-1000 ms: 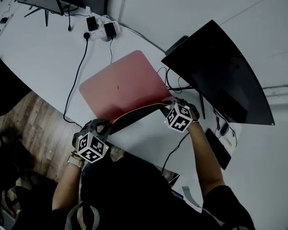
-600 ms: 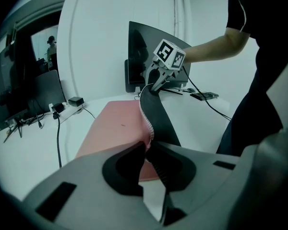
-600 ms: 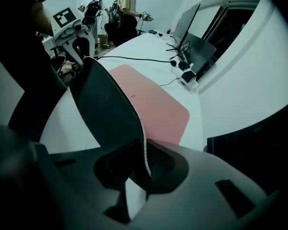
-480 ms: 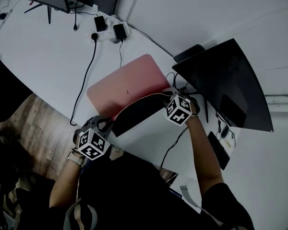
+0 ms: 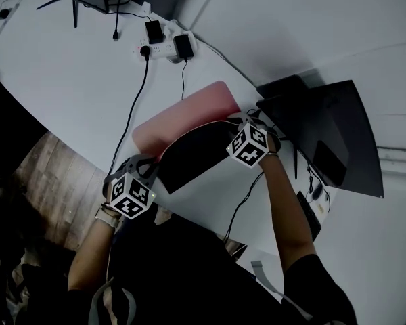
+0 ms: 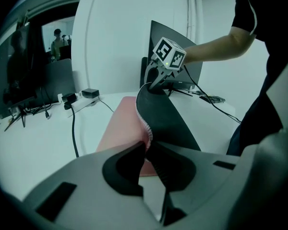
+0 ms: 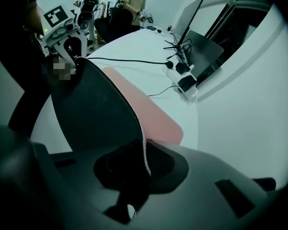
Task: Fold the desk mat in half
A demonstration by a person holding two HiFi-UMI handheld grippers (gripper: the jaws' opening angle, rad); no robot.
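The desk mat [image 5: 183, 117] is pink on top with a black underside [image 5: 196, 156], lying on the white desk [image 5: 68, 80]. Its near edge is lifted and curls over toward the far side. My left gripper [image 5: 151, 170] is shut on the near left corner; in the left gripper view the stitched edge [image 6: 146, 131] runs up from between the jaws. My right gripper [image 5: 247, 122] is shut on the near right corner, and in the right gripper view the mat [image 7: 101, 114] rises from the jaws with the pink face [image 7: 153, 114] beyond.
A dark monitor [image 5: 331, 141] stands right of the mat. A power strip [image 5: 164, 46] with plugs and a black cable [image 5: 132, 107] lie at the far side. A keyboard [image 5: 310, 215] sits at the right. The desk's curved edge [image 5: 61, 137] meets wooden floor at the left.
Both grippers have carried the mat's near edge farther up and over the pink surface. More black underside shows and less pink remains uncovered.
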